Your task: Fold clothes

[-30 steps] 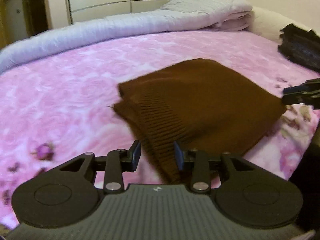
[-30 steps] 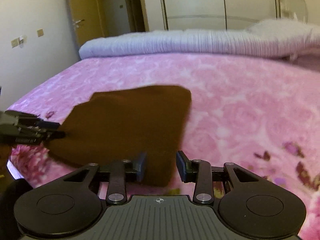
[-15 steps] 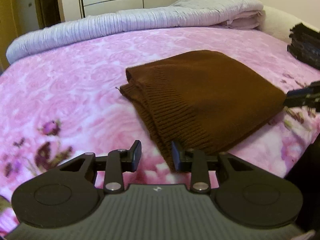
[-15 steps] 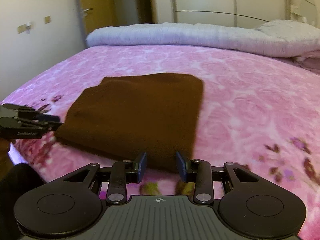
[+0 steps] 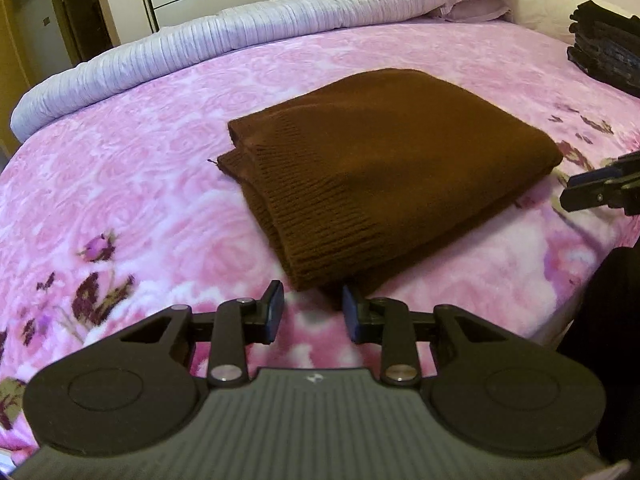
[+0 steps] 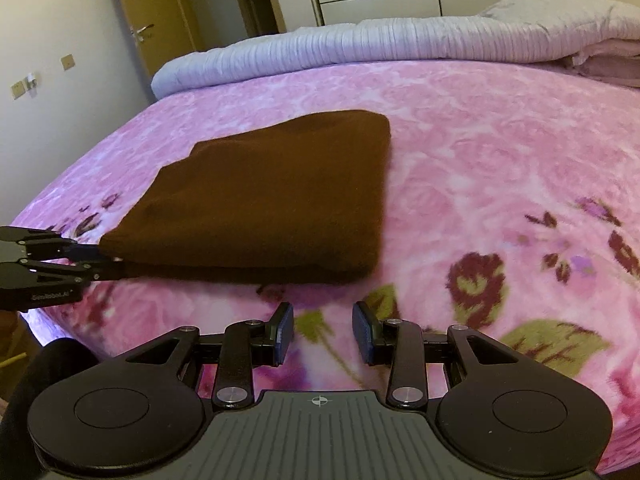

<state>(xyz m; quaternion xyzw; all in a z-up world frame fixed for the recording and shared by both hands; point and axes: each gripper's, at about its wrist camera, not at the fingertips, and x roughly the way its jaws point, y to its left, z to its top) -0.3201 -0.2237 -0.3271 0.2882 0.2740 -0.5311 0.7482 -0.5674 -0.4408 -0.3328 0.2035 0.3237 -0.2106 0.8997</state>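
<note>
So the brown knit sweater is folded into a chunky rectangle and sits on the pink floral blanket, close to the near edge of the bed. Its ribbed hem faces my left gripper. That one hangs just short of the sweater's near corner, jaws partly apart, nothing between them but blanket. In the right wrist view its tips look like they reach the sweater's edge, though I can't tell if they touch.

My right gripper is partly open too, empty, hovering over the blanket just beside the sweater's other end. A rolled white duvet runs along the far side of the bed, and a dark stack of clothes sits at the right.
</note>
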